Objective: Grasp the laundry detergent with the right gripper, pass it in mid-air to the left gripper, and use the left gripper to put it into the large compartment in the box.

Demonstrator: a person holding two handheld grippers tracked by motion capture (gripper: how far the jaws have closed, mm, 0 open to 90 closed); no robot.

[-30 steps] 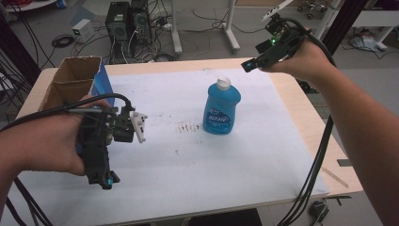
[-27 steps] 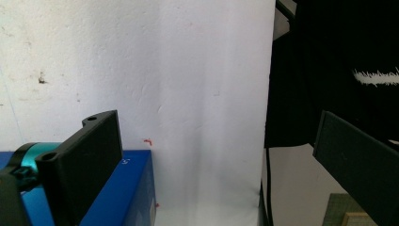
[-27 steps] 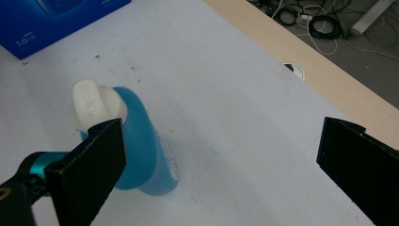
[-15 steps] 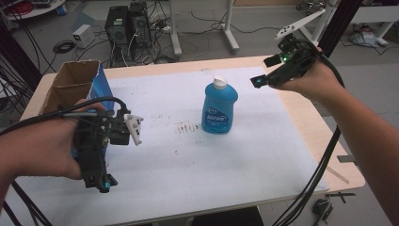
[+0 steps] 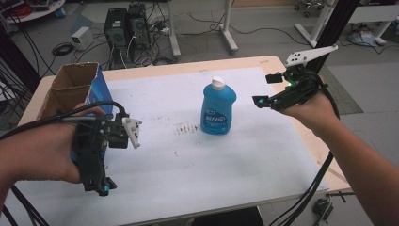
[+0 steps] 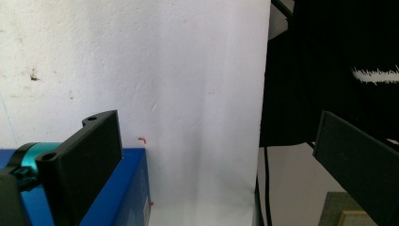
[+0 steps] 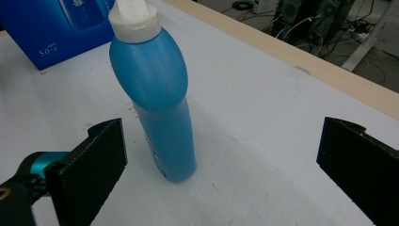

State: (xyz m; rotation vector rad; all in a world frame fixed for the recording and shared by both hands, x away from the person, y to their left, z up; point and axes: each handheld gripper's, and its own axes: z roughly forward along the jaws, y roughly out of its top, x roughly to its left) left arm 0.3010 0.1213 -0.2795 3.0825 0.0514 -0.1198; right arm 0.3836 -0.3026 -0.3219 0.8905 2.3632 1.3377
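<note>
A blue bottle (image 5: 219,109) with a white cap stands upright in the middle of the white sheet; the right gripper view has the bottle (image 7: 160,108) close in front. My right gripper (image 5: 266,89) hovers just right of it, open, jaws aimed at the bottle and spread wider than it. From its own camera, the right gripper (image 7: 226,165) holds nothing. My left gripper (image 5: 96,181) is held above the sheet's near left part, pointing back toward the person. The left gripper (image 6: 219,179) is open and empty over the white sheet.
An open-topped blue and cardboard box (image 5: 70,89) stands at the table's left, also seen as the blue box (image 7: 61,28) and box corner (image 6: 127,188). The white sheet (image 5: 197,160) covers the wooden table (image 5: 244,62). Computers and cables lie on the floor behind.
My right gripper has come down and nearer, from above the far right edge to beside the bottle. The left gripper and the bottle have hardly moved.
</note>
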